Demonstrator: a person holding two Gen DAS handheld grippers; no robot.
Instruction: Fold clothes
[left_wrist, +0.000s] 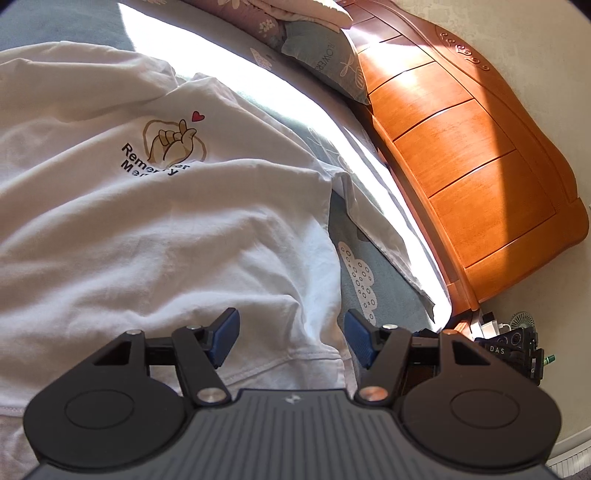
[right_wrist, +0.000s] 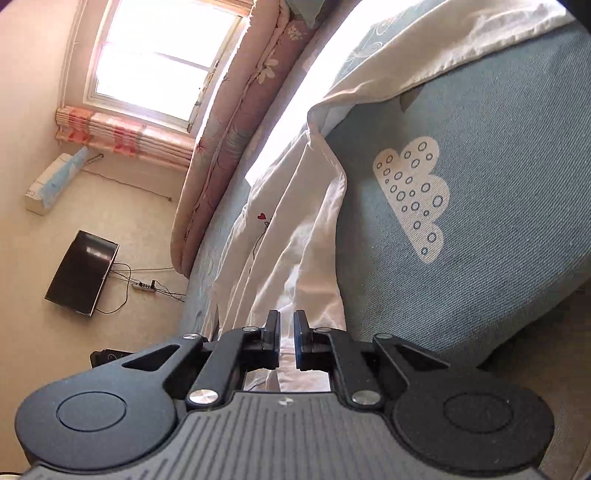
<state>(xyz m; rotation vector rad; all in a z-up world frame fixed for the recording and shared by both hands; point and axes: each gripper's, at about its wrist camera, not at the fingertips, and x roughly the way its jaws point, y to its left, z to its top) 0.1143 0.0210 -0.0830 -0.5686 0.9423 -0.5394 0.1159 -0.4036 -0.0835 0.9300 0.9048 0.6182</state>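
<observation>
A white T-shirt (left_wrist: 147, 221) with a finger-heart print and black lettering lies crumpled across the blue-grey bedspread (left_wrist: 354, 280). My left gripper (left_wrist: 291, 338) hangs open just over the shirt's hem, its blue pads (left_wrist: 225, 339) apart and pressing on nothing. In the right wrist view the same T-shirt (right_wrist: 295, 240) runs in long folds away from my right gripper (right_wrist: 287, 343), which is shut on a bunched edge of the white cloth, lifted off the bedspread (right_wrist: 498, 240).
An orange wooden headboard (left_wrist: 461, 166) and a pillow (left_wrist: 325, 55) bound the bed's far side. A pink floral quilt (right_wrist: 229, 129) lies rolled along another edge. Beyond are a bright window (right_wrist: 159, 55), a dark screen (right_wrist: 81, 273), a power strip (right_wrist: 144, 286) and a small fan (left_wrist: 519, 321).
</observation>
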